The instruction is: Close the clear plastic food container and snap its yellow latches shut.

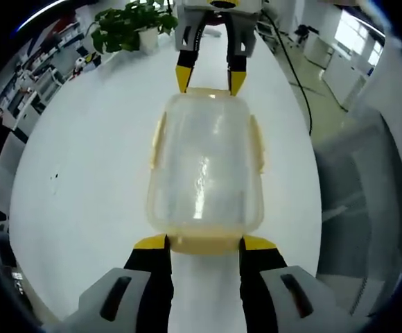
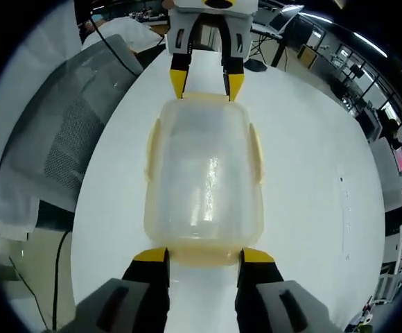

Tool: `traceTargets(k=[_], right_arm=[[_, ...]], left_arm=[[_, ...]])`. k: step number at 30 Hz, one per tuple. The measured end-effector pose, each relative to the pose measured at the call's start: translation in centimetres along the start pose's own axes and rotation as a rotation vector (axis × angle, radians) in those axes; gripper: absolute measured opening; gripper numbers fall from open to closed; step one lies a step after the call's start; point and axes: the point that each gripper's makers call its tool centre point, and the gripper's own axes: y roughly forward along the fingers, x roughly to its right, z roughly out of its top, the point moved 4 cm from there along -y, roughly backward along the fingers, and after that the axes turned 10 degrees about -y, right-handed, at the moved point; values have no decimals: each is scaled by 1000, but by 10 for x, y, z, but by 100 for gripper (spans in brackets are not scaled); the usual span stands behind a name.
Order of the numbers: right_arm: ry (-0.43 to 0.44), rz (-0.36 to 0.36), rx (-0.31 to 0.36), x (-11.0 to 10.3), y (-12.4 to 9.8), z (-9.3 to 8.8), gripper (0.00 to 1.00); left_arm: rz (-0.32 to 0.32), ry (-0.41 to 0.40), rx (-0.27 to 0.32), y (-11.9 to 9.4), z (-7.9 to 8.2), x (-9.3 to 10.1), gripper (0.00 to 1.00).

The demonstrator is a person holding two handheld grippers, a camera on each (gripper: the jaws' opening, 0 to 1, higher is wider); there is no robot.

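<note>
A clear plastic food container (image 1: pixel 204 163) (image 2: pixel 202 173) lies lengthwise on the white table (image 1: pixel 83 173) with its lid resting on top. Pale yellow latches (image 1: pixel 257 142) (image 2: pixel 151 149) run along both long sides, and another (image 1: pixel 204 244) is at each short end. My left gripper (image 1: pixel 204 243) stands open at one short end, its yellow-tipped jaws either side of that end latch. At the opposite end my right gripper (image 2: pixel 204 255) is open in the same way. Each gripper appears across the container in the other's view: the right gripper (image 1: pixel 209 80) and the left gripper (image 2: pixel 206 83).
A potted plant (image 1: pixel 132 24) stands at the far end of the table. A grey mesh chair (image 1: pixel 357 180) (image 2: pixel 62 132) sits beside the table's edge, and a black cable (image 1: pixel 298 76) runs across the floor. Office desks lie beyond.
</note>
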Motion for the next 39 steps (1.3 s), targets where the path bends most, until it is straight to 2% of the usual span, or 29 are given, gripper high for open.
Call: traceTargets(k=[9,21,32,39], right_arm=[[12,-2,-2,0,-2,-15,34],[14,10,-9,-5,-3,-31,35],[12,5,5,-5,-14,-32,34],[16,18,-3,-6,-13,-38,35]], left_arm=[[-7,12,7,5,15,-1,34],[-24,5,12,15,28,4,34],[-20,17,21,9,33,6,34],[-28,19,22,13,39,7,34]])
